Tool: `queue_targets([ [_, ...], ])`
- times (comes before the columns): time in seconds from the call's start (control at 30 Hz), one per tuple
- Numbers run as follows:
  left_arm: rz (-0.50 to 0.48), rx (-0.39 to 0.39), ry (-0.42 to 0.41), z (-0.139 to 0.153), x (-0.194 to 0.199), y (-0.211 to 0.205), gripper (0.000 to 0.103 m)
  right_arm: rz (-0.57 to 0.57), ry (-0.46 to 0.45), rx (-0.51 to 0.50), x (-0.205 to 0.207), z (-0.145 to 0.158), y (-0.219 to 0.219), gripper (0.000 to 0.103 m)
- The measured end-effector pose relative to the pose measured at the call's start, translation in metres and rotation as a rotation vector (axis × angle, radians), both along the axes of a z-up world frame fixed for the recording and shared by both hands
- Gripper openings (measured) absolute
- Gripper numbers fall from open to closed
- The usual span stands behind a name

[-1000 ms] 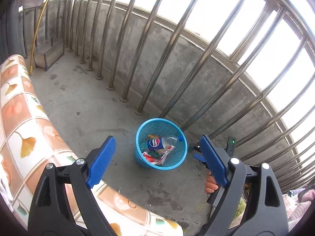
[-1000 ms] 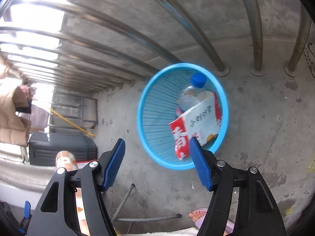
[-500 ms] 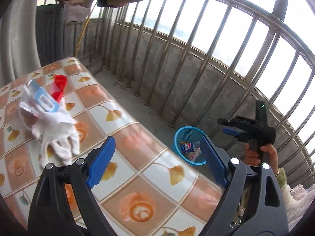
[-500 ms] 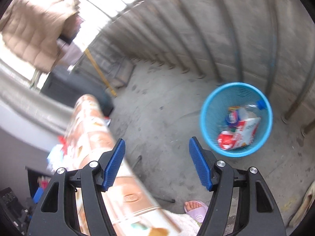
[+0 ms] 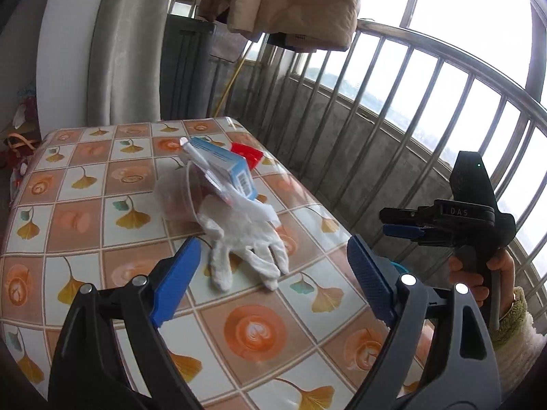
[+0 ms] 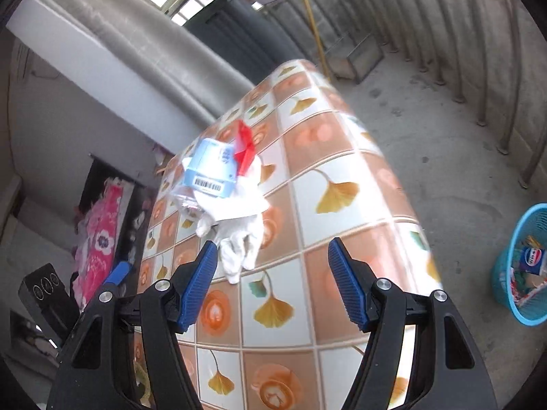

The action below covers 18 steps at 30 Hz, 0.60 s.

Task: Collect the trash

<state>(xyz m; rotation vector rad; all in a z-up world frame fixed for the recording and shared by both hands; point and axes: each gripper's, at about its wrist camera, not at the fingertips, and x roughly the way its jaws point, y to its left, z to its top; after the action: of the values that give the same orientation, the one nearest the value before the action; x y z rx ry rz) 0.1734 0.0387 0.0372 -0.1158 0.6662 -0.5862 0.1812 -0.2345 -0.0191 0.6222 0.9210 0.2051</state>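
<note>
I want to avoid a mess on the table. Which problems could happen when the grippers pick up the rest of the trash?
1. The blue carton lies tilted on a clear plastic cup and the white glove. Pulling the glove first may tip the pile.
2. The red wrapper sits near the table edge and could slide off to the floor.
3. The blue basket stands on the floor, away from the table, so a loose grip may drop items on the way.

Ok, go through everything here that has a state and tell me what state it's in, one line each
Left gripper: open, empty.
Right gripper: open, empty.
White glove: lying flat on the table.
Blue carton: tipped over on the pile.
Blue basket: upright on the floor, holding trash.
</note>
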Motion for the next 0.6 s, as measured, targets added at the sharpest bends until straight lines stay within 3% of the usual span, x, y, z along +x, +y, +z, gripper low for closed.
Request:
queue_targets([
  [0.1, 0.051, -0.016, 0.003, -0.001, 0.016, 0.014, 0.081, 0.046, 0.046, -0.015, 0.033, -0.015, 0.030, 0.065],
  [0.2, 0.091, -0.026, 0.016, -0.002, 0.033, 0.023, 0.070, 0.068, 0.061, -0.018, 0.054, -0.023, 0.045, 0.063],
  [0.43, 0.148, 0.084, 0.032, -0.012, 0.072, 0.015, 0.040, 0.153, 0.028, -0.070, 0.074, -0.025, 0.071, 0.055],
  [0.6, 0.136, 0.113, 0.069, -0.023, 0.085, 0.003, 0.034, 0.173, 0.016, -0.082, 0.087, -0.030, 0.075, 0.044],
])
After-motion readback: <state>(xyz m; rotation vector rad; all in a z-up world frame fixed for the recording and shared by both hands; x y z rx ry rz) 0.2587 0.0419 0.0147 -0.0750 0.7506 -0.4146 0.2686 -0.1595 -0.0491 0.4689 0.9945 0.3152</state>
